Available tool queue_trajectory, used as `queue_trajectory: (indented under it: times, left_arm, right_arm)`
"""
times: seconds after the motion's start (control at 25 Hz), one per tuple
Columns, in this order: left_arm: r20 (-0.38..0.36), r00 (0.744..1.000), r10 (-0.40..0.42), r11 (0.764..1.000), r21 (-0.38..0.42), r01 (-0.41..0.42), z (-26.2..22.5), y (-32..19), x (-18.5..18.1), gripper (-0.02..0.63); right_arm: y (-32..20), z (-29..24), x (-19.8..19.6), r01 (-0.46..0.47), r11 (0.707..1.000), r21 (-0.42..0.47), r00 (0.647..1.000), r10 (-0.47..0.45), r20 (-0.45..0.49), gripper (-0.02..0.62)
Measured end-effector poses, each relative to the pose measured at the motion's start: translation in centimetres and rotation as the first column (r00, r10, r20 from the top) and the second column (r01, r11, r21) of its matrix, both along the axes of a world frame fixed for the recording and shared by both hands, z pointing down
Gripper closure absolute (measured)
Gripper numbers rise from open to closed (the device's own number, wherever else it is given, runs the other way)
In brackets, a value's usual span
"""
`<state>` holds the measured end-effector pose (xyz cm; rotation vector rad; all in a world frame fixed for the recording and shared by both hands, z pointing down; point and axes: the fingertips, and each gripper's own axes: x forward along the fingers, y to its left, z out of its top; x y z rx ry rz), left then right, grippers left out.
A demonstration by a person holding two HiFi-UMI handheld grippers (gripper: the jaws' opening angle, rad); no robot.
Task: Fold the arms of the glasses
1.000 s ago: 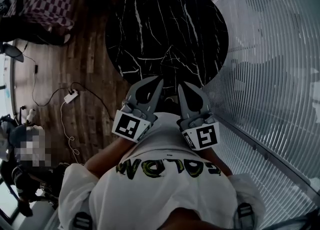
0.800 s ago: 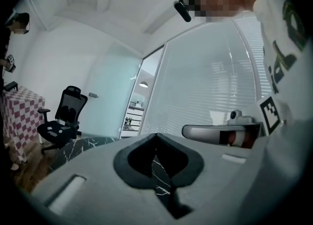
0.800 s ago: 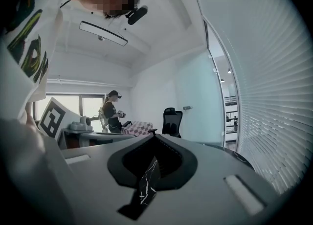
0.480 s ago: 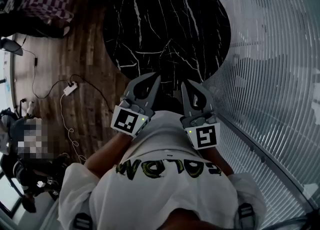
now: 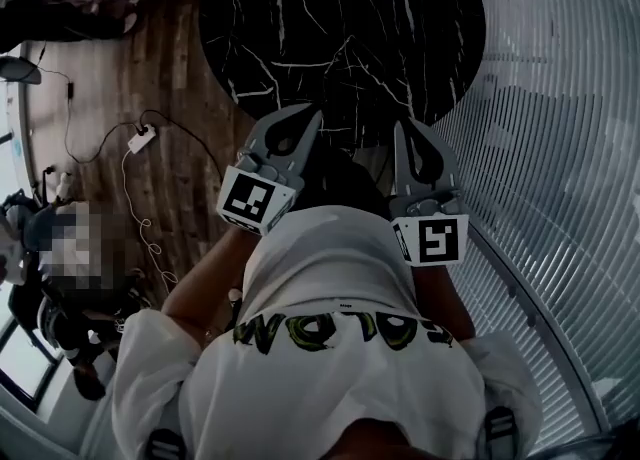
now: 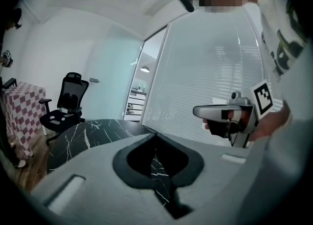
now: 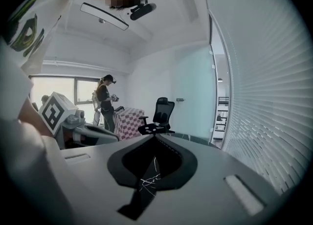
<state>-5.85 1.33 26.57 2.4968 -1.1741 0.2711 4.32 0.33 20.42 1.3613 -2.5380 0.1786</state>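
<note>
The glasses show in no view, so I cannot tell where they lie; nothing can be made out on the part of the round black marble table (image 5: 340,38) that is in view.

The left gripper (image 5: 313,114) has its jaws closed together and empty; in its own view the tips (image 6: 155,135) meet, with only the veined tabletop seen through the gap behind them. The right gripper (image 5: 404,128) is likewise closed on nothing, its tips (image 7: 155,137) touching; both grippers are held near the table's near edge, side by side and apart, each pointing toward the table. Each one's view catches the other: the right gripper (image 6: 217,112) off to the right, the left gripper (image 7: 90,134) off to the left.

The person wears a white shirt (image 5: 330,348); the marker cubes (image 5: 250,203) sit just in front of it.

A wooden floor (image 5: 170,88) lies left of the table, with a power strip (image 5: 141,136) and its cable on it; a slatted blind (image 5: 560,148) runs along the right. Beyond the table stand an office chair (image 6: 66,104) and a checked cloth (image 6: 22,104); a second person (image 7: 104,102) stands by the window.
</note>
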Motion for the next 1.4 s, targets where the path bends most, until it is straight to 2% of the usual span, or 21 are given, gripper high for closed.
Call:
queue_trajectory:
  times: [0.36,0.72,1.0,1.12,1.24,1.4]
  left_arm:
    - [0.037,0.999,-0.003,0.999,-0.053,0.005,4.8,-2.3,0.1,0.575]
    - [0.085,0.996,0.002,0.992,-0.126,0.009,11.6,-4.0,-0.2,0.552]
    - [0.094,0.995,0.037,0.977,-0.215,-0.016,17.7,-4.4,0.5,0.540]
    - [0.057,0.998,0.040,0.966,-0.258,-0.024,19.7,-4.6,0.8,0.479]
    - [0.036,0.999,0.040,0.962,-0.271,-0.028,21.5,-5.0,1.0,0.463]
    - [0.050,0.997,0.064,0.961,-0.271,-0.048,23.6,-5.5,1.8,0.451]
  right_arm:
    - [-2.7,3.7,1.7,0.011,1.000,-0.020,0.999,-0.012,-0.049,0.592]
    - [-6.2,10.3,3.9,-0.047,0.998,-0.045,0.993,0.042,-0.106,0.593]
    - [-8.0,17.3,4.9,-0.075,0.990,-0.117,0.991,0.062,-0.116,0.593]
    - [-8.7,20.3,5.6,-0.091,0.984,-0.154,0.989,0.071,-0.132,0.592]
    - [-9.6,23.6,6.3,-0.091,0.977,-0.194,0.985,0.059,-0.164,0.593]
    - [-10.3,27.5,7.2,-0.094,0.966,-0.239,0.979,0.046,-0.201,0.592]
